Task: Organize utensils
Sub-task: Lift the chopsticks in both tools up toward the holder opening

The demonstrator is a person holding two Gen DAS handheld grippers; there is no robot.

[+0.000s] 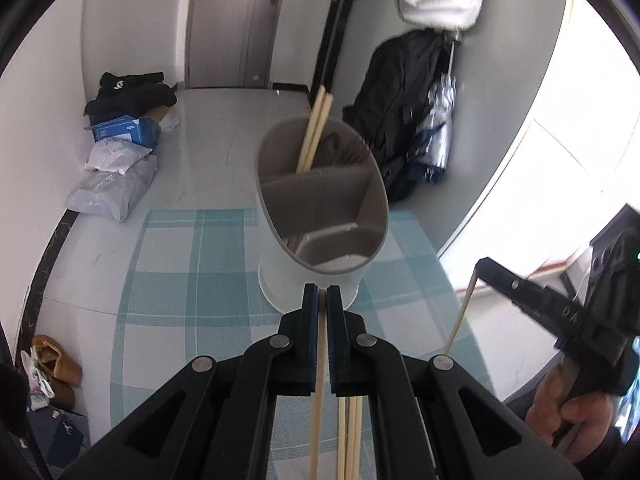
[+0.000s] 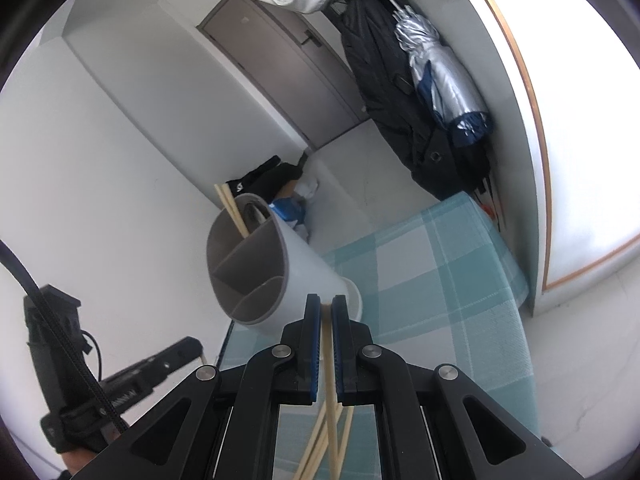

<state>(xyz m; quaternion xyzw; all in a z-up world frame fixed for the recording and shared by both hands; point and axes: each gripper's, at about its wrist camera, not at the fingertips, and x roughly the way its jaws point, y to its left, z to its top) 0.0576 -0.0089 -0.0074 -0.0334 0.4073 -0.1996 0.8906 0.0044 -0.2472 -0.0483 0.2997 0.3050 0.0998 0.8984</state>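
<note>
A grey and white utensil holder (image 1: 320,208) with dividers stands on the teal plaid tablecloth (image 1: 180,280). Two wooden chopsticks (image 1: 316,132) lean in its far compartment. My left gripper (image 1: 323,294) hovers just before the holder, shut on a chopstick (image 1: 319,392) that runs back between its jaws. To the right, my right gripper (image 1: 480,270) is shut on another chopstick (image 1: 460,316) that hangs down from its tips. In the right wrist view that gripper (image 2: 326,304) pinches its chopstick (image 2: 329,360) near the holder (image 2: 248,264). The left gripper (image 2: 194,347) shows at lower left.
Several loose chopsticks (image 1: 352,432) lie on the cloth under the grippers. Beyond the table's far edge are the floor, parcels (image 1: 112,184), a black backpack (image 1: 400,112), a folded umbrella (image 2: 448,80) and a door (image 1: 232,20). A hand (image 1: 572,416) holds the right gripper.
</note>
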